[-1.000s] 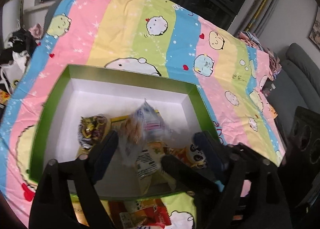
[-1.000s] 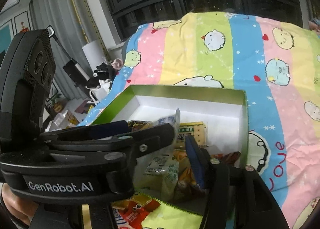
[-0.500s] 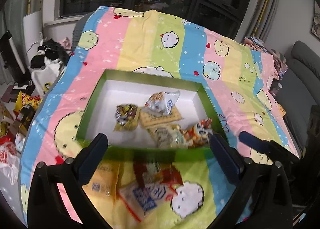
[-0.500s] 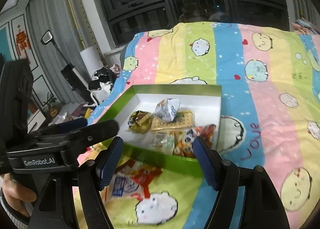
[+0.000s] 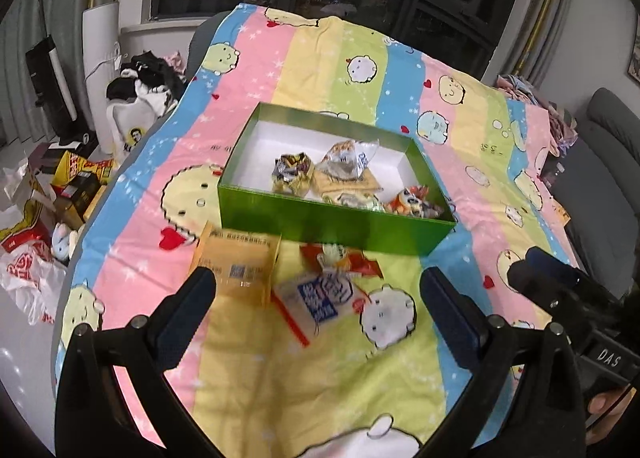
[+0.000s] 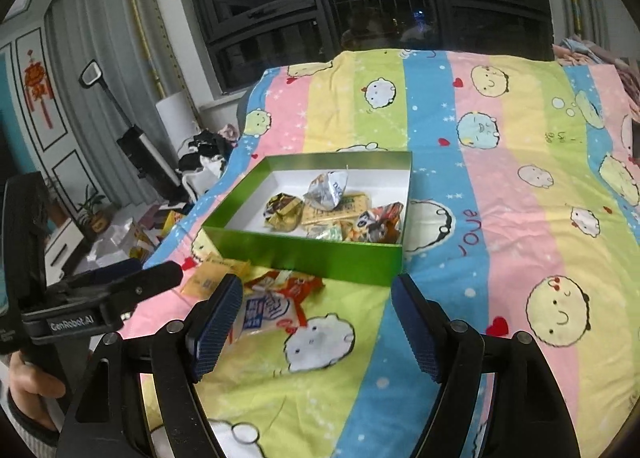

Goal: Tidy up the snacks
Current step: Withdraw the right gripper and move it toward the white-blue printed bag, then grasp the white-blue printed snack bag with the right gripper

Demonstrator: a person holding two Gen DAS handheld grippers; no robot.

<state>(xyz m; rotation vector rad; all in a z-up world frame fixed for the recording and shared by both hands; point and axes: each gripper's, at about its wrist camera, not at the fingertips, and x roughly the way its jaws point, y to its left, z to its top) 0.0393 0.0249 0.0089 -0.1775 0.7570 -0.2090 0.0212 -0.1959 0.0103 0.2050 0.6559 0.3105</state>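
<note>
1. Left wrist view: the left claw (image 5: 316, 290) hangs released, its jaws spread as wide as they go after just opening, with nothing gripped between them. Both dark fingers (image 5: 180, 322) frame the lower part of the picture above a striped cartoon bedsheet (image 5: 472, 161).
2. Beyond the fingertips a green box (image 5: 336, 223) with a white inside sits on the bedsheet. Inside it lie a gold-wrapped snack (image 5: 290, 173), a clear crumpled packet (image 5: 348, 157) on top of a flat cracker pack (image 5: 368, 181), and an orange panda packet (image 5: 412, 201) near the right wall.
3. On the bedsheet just in front of the box lie a yellow packet (image 5: 236, 262), a red packet (image 5: 340, 258) and a blue-and-white packet (image 5: 320, 294), none of them touched by the claw.
4. At the right edge the right claw's dark body shows. Bags and cartons (image 5: 48, 201) clutter the floor on the left.
5. Right wrist view: the right claw (image 6: 316, 318) is also released, its jaws having just opened further, and nothing is pinched between its blue ribbed pads (image 6: 216, 322).
6. The blue-and-white packet (image 6: 264, 312) lies on the bedsheet just beside the left-hand pad; whether it touches is unclear. The green box (image 6: 304, 254) lies further back.
7. At the left a hand (image 6: 28, 390) holds the other tool.
</note>
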